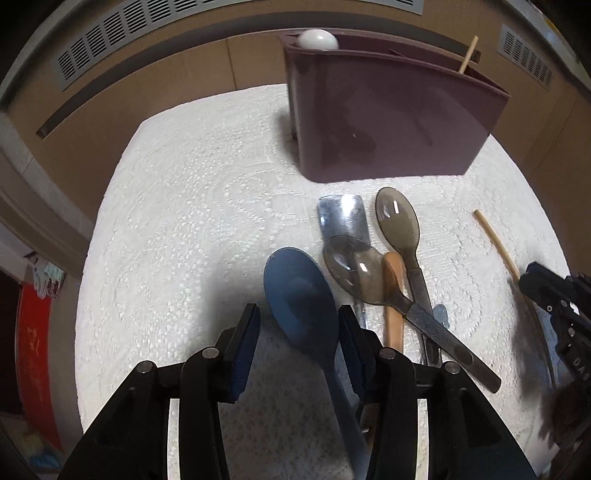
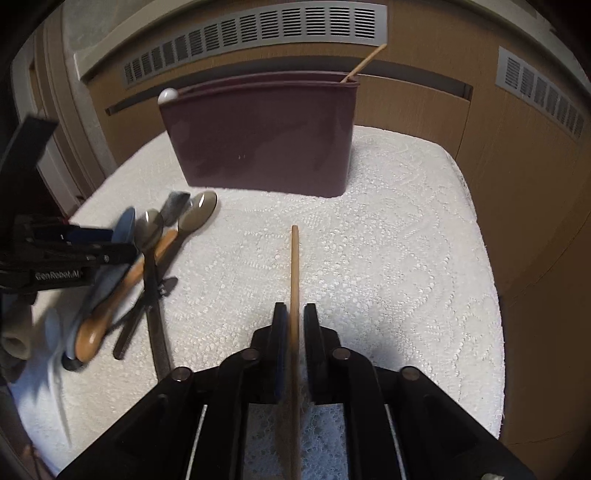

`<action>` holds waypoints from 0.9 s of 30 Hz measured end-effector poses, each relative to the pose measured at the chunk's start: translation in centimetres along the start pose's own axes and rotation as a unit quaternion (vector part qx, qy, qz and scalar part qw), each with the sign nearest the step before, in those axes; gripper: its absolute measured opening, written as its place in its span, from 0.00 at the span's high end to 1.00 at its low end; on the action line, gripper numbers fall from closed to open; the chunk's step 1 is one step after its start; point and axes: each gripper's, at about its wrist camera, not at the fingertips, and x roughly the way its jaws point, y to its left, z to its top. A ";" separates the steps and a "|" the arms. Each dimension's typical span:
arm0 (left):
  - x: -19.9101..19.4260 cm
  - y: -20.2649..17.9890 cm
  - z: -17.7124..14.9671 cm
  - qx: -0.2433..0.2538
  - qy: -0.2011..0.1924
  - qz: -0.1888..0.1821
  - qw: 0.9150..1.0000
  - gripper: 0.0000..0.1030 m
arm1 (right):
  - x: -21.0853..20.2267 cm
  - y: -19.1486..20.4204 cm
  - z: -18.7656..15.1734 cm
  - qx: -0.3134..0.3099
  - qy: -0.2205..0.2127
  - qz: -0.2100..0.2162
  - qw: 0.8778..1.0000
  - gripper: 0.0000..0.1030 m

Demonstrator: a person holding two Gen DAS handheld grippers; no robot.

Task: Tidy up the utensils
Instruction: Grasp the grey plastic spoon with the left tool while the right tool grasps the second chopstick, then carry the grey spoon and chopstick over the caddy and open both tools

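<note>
A blue spoon (image 1: 299,291) lies on the white lace cloth (image 1: 184,221) between the fingers of my left gripper (image 1: 298,314). The jaws stand open, the left pad clear of the spoon. Beside it lie two smoky clear spoons (image 1: 399,221), a wooden spoon (image 1: 393,295) and a metal utensil (image 1: 341,216). My right gripper (image 2: 294,310) straddles a wooden chopstick (image 2: 294,266) lying on the cloth, with a gap at the right pad. The maroon utensil holder (image 2: 266,140) stands at the back. It holds a white utensil (image 2: 168,95) and another chopstick (image 2: 364,62).
Brown panels with vent grilles (image 2: 258,26) rise close behind the holder. The cloth ends at rounded edges on the right (image 2: 495,295) and left (image 1: 85,277). A red object (image 1: 33,350) sits below on the left. My left gripper (image 2: 92,240) hangs over the utensil pile (image 2: 147,258).
</note>
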 end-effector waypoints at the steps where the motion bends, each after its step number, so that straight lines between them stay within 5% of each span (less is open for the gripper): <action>1: 0.0 0.3 -0.2 -0.006 0.001 -0.005 1.000 0.56 | -0.2 -0.5 0.2 0.012 -0.004 0.008 1.000 0.74; 5: 0.2 1.1 -0.5 -0.030 0.001 -0.023 0.999 0.56 | 0.2 -1.3 0.9 0.035 0.005 0.028 0.999 0.72; 9: 0.1 1.0 -0.4 -0.036 0.000 -0.036 0.999 0.56 | 1.9 0.5 1.7 -0.009 0.025 -0.007 1.000 0.73; 11: 0.1 0.9 -0.3 -0.035 0.000 -0.037 0.999 0.56 | 2.6 1.7 1.6 -0.041 0.031 -0.031 0.998 0.83; 12: 0.2 0.8 -0.2 -0.035 -0.001 -0.036 0.999 0.56 | 2.6 2.3 1.6 -0.059 0.035 -0.039 0.997 0.95; 16: 0.8 0.5 0.5 -0.031 -0.013 -0.029 0.999 0.59 | 1.8 3.1 1.5 -0.071 0.031 -0.023 0.997 0.95; 22: -2.0 1.0 -0.6 -0.046 -0.077 -0.043 0.995 0.66 | -0.7 1.5 1.4 -0.018 -0.003 -0.005 1.000 0.95; 27: -8.0 0.6 -2.7 -0.036 -0.165 -0.074 0.983 0.66 | -4.3 0.7 1.1 0.018 -0.049 0.009 0.999 0.95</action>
